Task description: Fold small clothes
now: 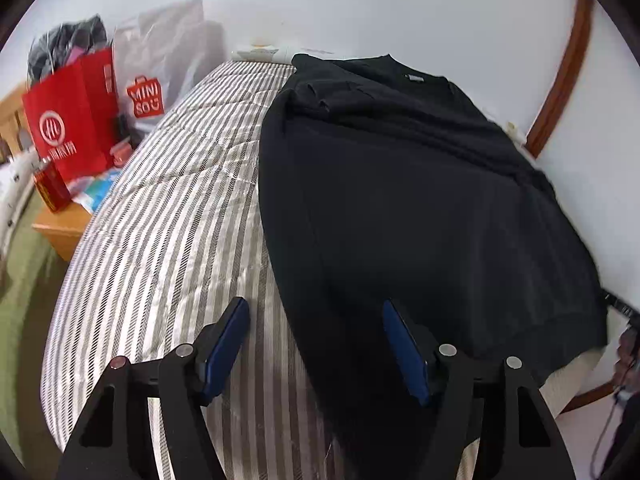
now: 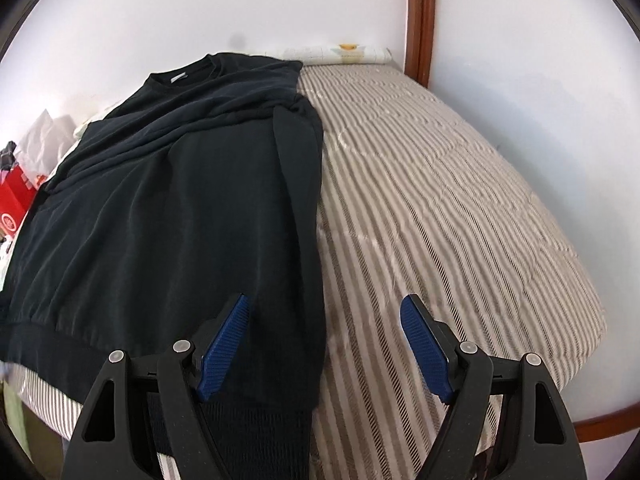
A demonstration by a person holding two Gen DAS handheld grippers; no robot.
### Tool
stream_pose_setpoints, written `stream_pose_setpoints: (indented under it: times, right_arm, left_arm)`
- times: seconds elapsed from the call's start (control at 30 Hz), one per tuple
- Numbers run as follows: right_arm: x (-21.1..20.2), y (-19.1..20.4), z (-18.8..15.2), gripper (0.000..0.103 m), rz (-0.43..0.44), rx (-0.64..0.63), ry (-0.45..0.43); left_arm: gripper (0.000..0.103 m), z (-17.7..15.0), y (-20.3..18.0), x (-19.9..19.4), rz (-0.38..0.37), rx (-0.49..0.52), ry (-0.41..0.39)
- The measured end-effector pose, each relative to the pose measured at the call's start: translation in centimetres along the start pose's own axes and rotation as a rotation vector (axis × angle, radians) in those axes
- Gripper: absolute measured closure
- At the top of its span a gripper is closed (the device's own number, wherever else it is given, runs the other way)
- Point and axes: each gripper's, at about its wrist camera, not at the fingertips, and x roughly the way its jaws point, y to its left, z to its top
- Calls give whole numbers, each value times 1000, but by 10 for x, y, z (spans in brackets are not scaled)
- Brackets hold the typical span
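A black sweatshirt lies flat on the striped bed, collar toward the far wall, both sleeves folded in over the body. It also shows in the right wrist view. My left gripper is open and empty, hovering over the sweatshirt's left hem edge near the bed's front. My right gripper is open and empty, hovering over the right edge of the sweatshirt where a folded sleeve runs down to the cuff.
The striped mattress extends left of the sweatshirt and right of it. A red shopping bag and a white Miniso bag stand on a wooden nightstand. Wooden frame and white walls behind.
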Motion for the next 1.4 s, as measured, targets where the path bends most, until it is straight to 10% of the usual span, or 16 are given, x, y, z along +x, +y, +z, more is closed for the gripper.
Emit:
stream_pose_setpoints:
  times: [0.37, 0.53, 0.83, 1.23, 1.4]
  right_arm:
    - [12, 32, -5, 45, 54, -41, -44]
    - [12, 43, 2, 91, 64, -75, -50]
    - [-16, 14, 3, 95, 90, 19, -128]
    - [-27, 30, 12, 95, 57, -40, -133]
    - [-20, 29, 9, 94, 50, -43, -96]
  left_arm:
    - [53, -11, -19, -3, 82, 93, -26]
    - [83, -7, -27, 1, 106, 82, -31]
    - [99, -9, -24, -26, 103, 52, -76]
    - [93, -4, -1, -22, 3, -35, -68]
    - [53, -7, 8, -19, -17, -56, -72]
